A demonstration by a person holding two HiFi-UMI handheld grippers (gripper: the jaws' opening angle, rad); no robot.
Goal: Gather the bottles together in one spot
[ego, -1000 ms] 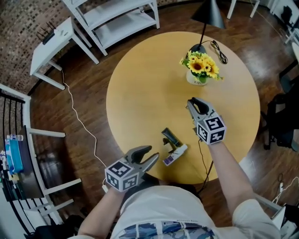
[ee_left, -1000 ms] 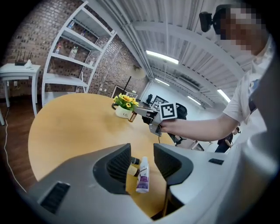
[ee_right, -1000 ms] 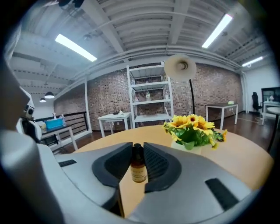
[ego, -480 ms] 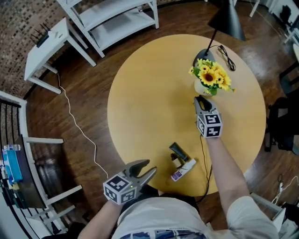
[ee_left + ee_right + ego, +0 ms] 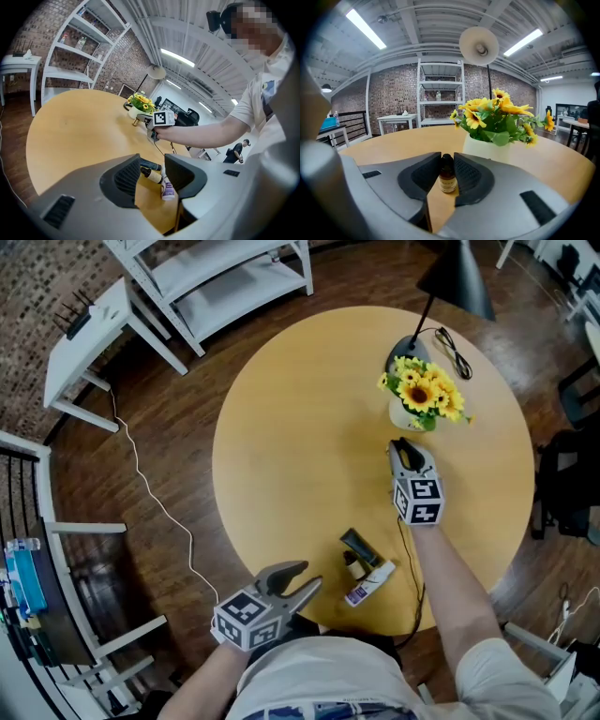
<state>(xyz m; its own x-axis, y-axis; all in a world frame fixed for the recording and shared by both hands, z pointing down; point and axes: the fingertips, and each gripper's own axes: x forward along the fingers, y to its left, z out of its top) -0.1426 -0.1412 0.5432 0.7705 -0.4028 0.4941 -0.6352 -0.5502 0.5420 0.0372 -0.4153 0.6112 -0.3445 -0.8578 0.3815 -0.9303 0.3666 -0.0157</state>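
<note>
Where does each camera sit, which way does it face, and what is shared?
Head view: on the person's head, facing steeply down at the round table; forearms, left gripper, right gripper show.
Left gripper view: behind its open jaws, facing the lying bottles; the right arm shows.
Right gripper view: behind its jaws, which have just been opening with the amber bottle between them, facing the sunflowers.
Shared: all three show the sunflowers.

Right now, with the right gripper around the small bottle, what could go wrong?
The amber bottle stands upright between the jaws of the right gripper, which have just been opening; clearance looks slight, so a sideways nudge may tip it.
The flower vase stands close behind; pushing forward could knock it.
The lying bottles rest near the table edge and might roll off.
</note>
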